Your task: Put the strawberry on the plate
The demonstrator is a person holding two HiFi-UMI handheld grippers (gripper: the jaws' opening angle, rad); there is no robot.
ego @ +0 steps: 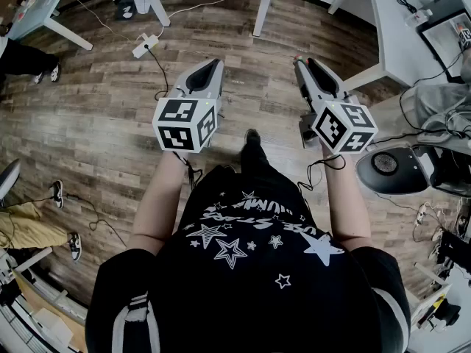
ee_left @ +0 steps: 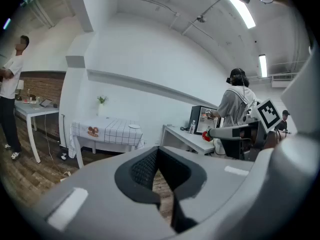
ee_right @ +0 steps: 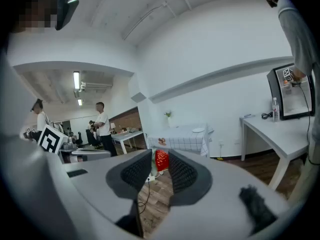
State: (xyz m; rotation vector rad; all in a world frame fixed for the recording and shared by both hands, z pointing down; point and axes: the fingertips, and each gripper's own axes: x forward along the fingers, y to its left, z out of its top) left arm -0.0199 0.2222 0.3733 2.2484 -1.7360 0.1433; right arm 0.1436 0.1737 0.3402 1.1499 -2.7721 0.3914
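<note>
Right gripper view: fingers (ee_right: 182, 170) of the right gripper (ee_right: 160, 159) clamp the strawberry (ee_right: 161, 160) at their very tips, above the wood floor (ee_right: 161, 186). Left gripper (ee_left: 158, 153): fingers together, nothing in them. What looks like the plate (ee_right: 198, 130) sits on a checked-cloth tabletop (ee_right: 180, 140) well apart, across the room.

Risk: the hold is at the tips only, so a jolt on the way over could drop the fruit to the floor. Squeezing harder may bruise it.

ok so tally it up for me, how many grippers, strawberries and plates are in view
grippers: 2 (left gripper, right gripper)
strawberry: 1, held in the right gripper
plate: 1
total: 4
</note>
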